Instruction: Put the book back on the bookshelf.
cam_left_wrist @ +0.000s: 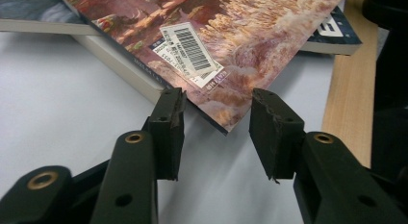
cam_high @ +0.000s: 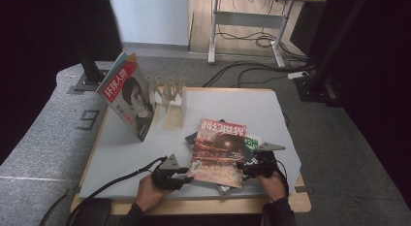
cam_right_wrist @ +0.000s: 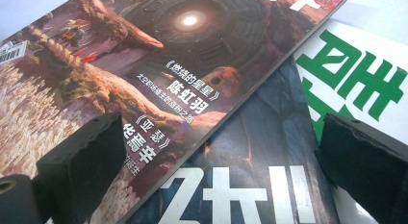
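Note:
A reddish magazine (cam_high: pixel 218 151) with a glowing orb on its cover lies on top of a small pile near the table's front edge. My left gripper (cam_high: pixel 186 175) is at its near left corner. In the left gripper view that magazine's corner (cam_left_wrist: pixel 231 46), with a barcode sticker, points into the gap of my left gripper (cam_left_wrist: pixel 216 101); the pads stand apart and touch nothing. My right gripper (cam_high: pixel 245 170) is at the pile's right side. My right gripper (cam_right_wrist: pixel 216 132) stands wide open over the reddish magazine (cam_right_wrist: pixel 120 65), a dark blue one (cam_right_wrist: pixel 250 152) and a white one with green print (cam_right_wrist: pixel 356 75).
Another magazine (cam_high: pixel 127 95) with a portrait cover stands tilted against a pale wooden rack (cam_high: pixel 167 90) at the back left. The white table top (cam_high: pixel 232 104) has a wooden front edge (cam_left_wrist: pixel 351 89). Desk legs and cables lie on the floor beyond.

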{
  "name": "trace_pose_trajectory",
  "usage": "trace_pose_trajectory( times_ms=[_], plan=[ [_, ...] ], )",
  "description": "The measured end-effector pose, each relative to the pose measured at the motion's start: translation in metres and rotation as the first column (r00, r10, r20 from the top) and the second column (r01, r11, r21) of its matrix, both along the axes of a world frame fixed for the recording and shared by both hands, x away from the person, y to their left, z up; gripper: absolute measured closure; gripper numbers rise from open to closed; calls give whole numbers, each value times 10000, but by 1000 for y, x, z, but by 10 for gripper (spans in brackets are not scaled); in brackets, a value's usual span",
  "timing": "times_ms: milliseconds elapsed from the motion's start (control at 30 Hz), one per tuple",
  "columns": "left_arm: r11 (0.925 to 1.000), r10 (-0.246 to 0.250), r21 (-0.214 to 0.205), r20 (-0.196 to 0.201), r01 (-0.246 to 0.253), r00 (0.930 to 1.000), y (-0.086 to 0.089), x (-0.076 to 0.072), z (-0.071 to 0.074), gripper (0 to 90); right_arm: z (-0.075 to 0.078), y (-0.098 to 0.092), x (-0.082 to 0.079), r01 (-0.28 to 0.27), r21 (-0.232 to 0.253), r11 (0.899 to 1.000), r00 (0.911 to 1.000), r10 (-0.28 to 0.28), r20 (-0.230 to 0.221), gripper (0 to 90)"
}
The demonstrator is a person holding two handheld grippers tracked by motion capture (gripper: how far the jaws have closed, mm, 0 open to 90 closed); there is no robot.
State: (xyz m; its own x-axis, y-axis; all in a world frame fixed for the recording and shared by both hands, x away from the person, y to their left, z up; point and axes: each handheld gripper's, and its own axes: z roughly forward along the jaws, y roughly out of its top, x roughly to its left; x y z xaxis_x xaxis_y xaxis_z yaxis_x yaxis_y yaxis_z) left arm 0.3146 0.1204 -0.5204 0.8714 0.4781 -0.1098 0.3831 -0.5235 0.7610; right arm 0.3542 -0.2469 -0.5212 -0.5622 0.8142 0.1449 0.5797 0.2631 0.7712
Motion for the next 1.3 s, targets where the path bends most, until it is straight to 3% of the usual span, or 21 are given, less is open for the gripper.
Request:
trace_pose_trajectory(
  times_ms=[367, 633, 833, 1000, 1300],
  plan=[
    [9982, 410, -433, -268, -421, 9988, 1, 15, -3, 614, 2, -7, 0, 13, -162, 9999, 10000, -14, -76, 29],
    [9974, 560, -441, -93, -563, 9984, -2, 19, -3, 632, 2, -10, 3, -17, -138, 9999, 9999, 15, -140, 29],
    [9975, 556, -426, -173, -563, 9983, -4, 19, -5, 562, 7, -11, 8, -72, -423, 9991, 10000, 72, 11, 80],
    [9975, 601, -356, -110, -604, 9981, -4, 19, -5, 518, 14, -18, 27, 41, -115, 9999, 10000, -42, -48, 81],
    [9976, 632, -277, -53, -633, 9980, -4, 21, -7, 457, 17, -19, 66, 66, -118, 9999, 9992, -71, -397, 53]
  ],
)
